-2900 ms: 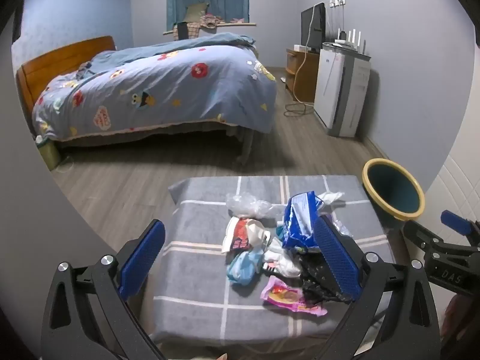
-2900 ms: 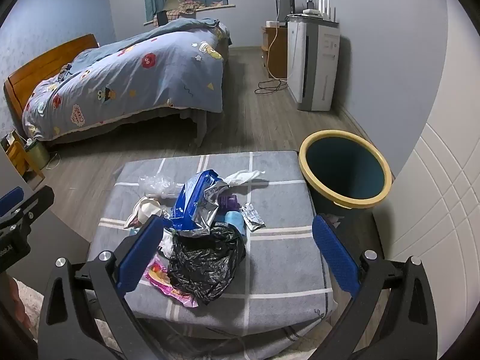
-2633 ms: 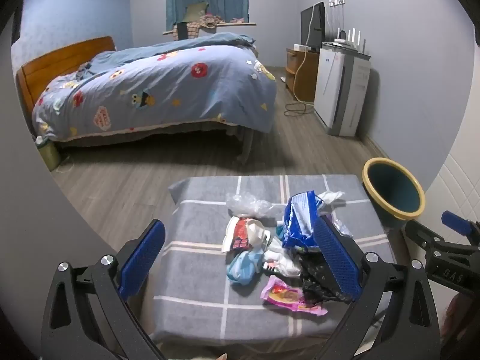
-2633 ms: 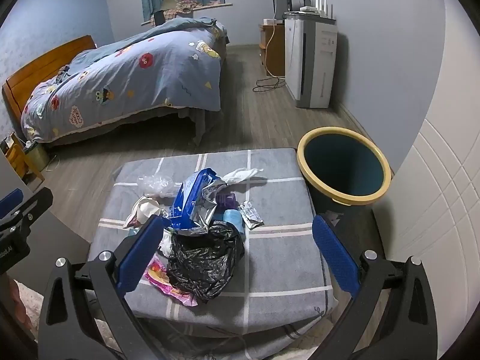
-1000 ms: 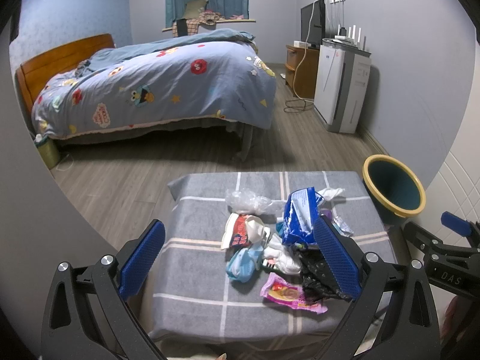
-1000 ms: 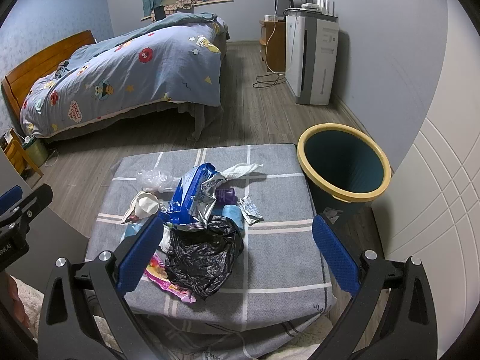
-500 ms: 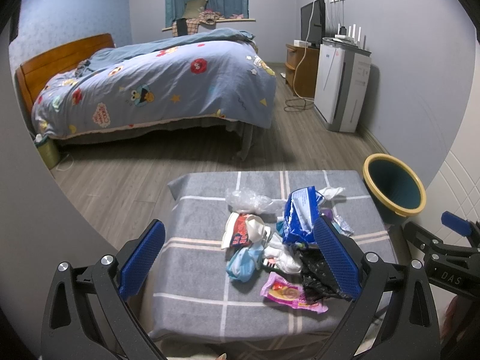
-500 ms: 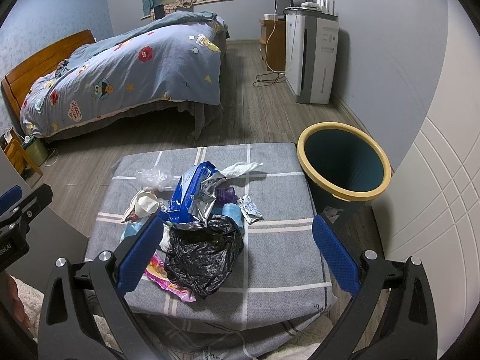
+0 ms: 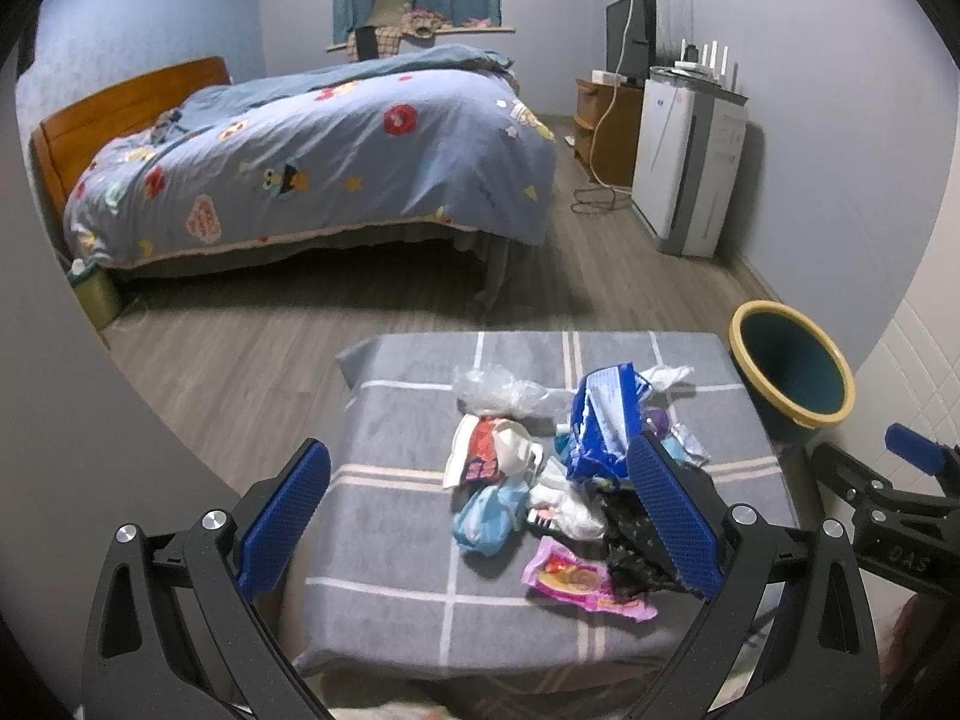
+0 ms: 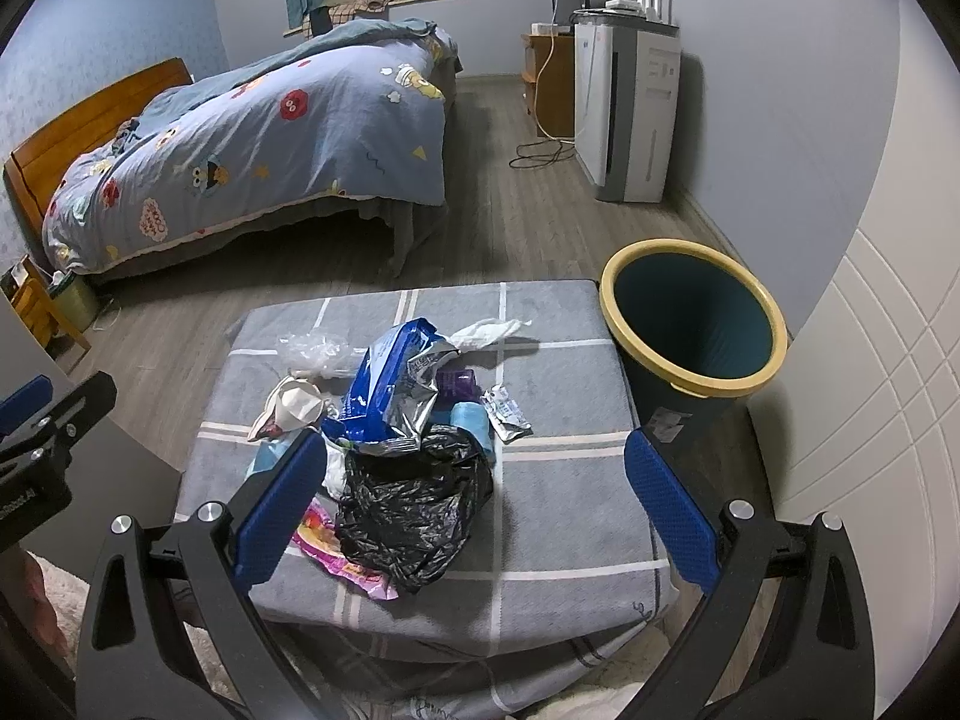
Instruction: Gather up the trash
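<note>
Left claw: the left claw (image 9: 477, 516) hangs with its blue pads spread wide and nothing between them, over the near edge of the stool.
Right claw: the right claw (image 10: 474, 507) is just as wide open and empty, pointed over the near right part of the stool.
Change: almost none. Against the views from a few seconds back, both claws sit a touch higher and further off the pile, and no piece of trash has shifted.
Trash: all of it lies in one heap on the grey checked stool (image 10: 558, 462), left of its middle. A black plastic bag (image 10: 414, 507) is nearest, a blue and silver snack bag (image 10: 387, 390) stands behind it, a pink wrapper (image 9: 585, 579) lies towards the near edge, a clear bag (image 9: 495, 390) and a white tissue (image 10: 489, 331) towards the far edge, and a small foil sachet (image 10: 507, 411) lies just right of the heap.
Bin: the yellow-rimmed bin (image 10: 693, 324) stands on the floor against the stool's far right corner; what can be seen of its inside looks bare.
Meaning: I'd say collecting has not started; the first grab is still to come, and the black bag sits closest to the right claw.
</note>
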### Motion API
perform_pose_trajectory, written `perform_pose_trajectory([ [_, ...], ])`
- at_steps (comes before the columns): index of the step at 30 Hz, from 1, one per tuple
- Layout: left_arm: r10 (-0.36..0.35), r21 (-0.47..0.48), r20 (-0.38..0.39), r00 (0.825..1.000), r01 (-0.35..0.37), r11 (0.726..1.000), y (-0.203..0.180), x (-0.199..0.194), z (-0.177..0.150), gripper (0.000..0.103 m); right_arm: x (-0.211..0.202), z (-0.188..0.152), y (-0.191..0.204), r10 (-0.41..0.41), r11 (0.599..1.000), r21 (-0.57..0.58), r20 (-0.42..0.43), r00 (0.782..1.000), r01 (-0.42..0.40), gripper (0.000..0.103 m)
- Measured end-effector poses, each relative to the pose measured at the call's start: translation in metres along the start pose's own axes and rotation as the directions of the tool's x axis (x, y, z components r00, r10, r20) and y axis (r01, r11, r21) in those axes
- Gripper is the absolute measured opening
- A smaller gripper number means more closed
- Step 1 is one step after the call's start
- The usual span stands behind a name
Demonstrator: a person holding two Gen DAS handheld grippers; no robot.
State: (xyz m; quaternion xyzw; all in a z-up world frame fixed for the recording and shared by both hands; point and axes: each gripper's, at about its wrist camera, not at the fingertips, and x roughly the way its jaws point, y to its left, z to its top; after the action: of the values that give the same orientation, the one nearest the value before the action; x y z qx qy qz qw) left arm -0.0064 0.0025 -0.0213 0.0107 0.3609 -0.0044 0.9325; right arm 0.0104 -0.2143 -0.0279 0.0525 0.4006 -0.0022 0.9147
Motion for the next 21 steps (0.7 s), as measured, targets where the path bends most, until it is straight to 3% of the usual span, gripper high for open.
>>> perform_pose_trajectory([
  [4, -0.003, -0.026, -0.018, 1.0, 0.002, 1.0, 0.005, 0.017, 0.003, 0.098, 0.01, 0.016, -0.007, -0.004, 0.999, 0.037, -0.015, 1.0, 0.004, 0.098],
  [6, -0.006, -0.019, -0.007, 1.0, 0.006, 1.0, 0.005, 0.022, 0.022, 0.098, 0.018, 0.028, -0.01, -0.011, 0.999, 0.039, -0.025, 1.0, 0.012, 0.098],
  [8, -0.012, -0.028, 0.022, 1.0, 0.012, 1.0, 0.01, 0.025, 0.041, 0.098, 0.034, 0.044, -0.011, 0.003, 0.999, 0.049, -0.055, 0.998, 0.0, 0.098],
  [11, 0.037, -0.052, 0.087, 0.996, -0.033, 0.998, 0.02, 0.033, 0.067, 0.098, 0.054, 0.057, -0.005, 0.003, 1.0, 0.029, -0.055, 0.998, -0.002, 0.098],
  [15, 0.071, -0.064, 0.137, 0.988, -0.063, 0.996, 0.038, 0.059, 0.088, 0.098, 0.1, 0.062, 0.02, 0.079, 0.997, -0.016, -0.112, 0.991, -0.081, 0.098],
  [18, 0.061, -0.09, 0.069, 0.996, -0.054, 0.994, 0.053, 0.09, 0.084, 0.098, 0.14, 0.055, 0.034, 0.105, 0.994, -0.007, -0.182, 0.978, -0.108, 0.097],
  [21, 0.027, -0.122, -0.052, 0.998, -0.033, 0.992, 0.062, 0.121, 0.07, 0.097, 0.17, 0.044, 0.042, 0.128, 0.992, 0.009, -0.232, 0.964, -0.129, 0.08],
])
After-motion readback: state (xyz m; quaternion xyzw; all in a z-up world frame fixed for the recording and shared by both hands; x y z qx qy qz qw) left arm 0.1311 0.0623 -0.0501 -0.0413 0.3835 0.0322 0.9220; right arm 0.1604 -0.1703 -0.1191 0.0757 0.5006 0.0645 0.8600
